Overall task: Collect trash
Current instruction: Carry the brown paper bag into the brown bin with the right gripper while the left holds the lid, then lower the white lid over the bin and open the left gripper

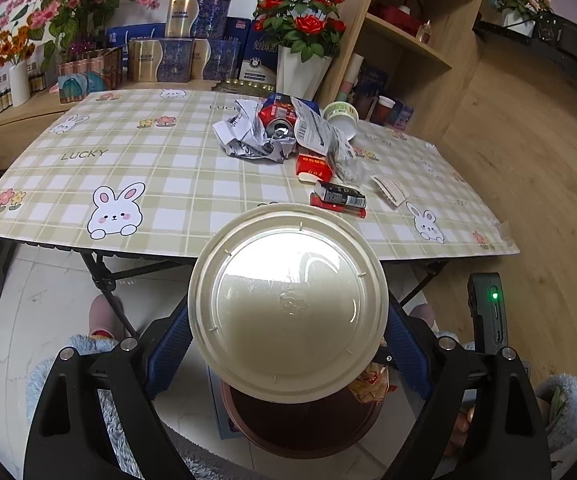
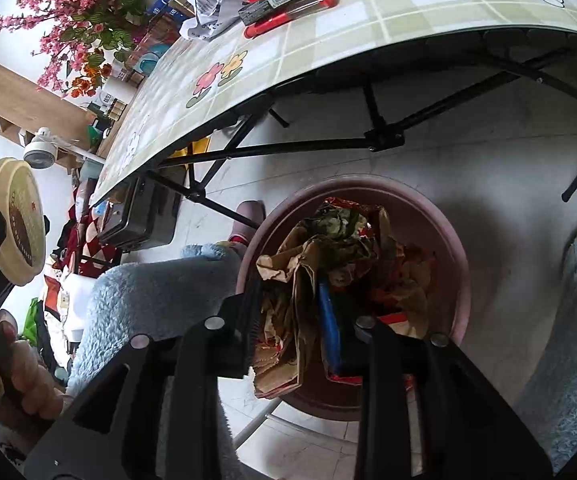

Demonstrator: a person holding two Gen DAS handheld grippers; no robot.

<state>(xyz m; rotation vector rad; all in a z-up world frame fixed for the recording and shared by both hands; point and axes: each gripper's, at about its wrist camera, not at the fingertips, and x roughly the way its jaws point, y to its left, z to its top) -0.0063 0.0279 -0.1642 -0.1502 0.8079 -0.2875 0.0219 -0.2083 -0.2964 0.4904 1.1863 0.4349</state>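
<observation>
Round cream bowl (image 1: 288, 304) clamped across its width in the left hand-held gripper (image 1: 288, 344), above the bin.

Its smooth lid is glossy with a ribbed rim; blue textured pads (image 1: 168, 352) press both sides. Beneath it stands a round pinkish bin (image 2: 460, 256), which the right wrist view shows stuffed with crumpled brown paper (image 2: 288, 280) and foil wrappers. The right hand-held gripper (image 2: 300, 328) hangs over that bin, fingers partly apart, nothing pinched. Only the left view shows the checked table (image 1: 128, 184) still carrying crushed can (image 1: 276, 124), white cup (image 1: 342, 118), red packs (image 1: 314, 166).
</observation>
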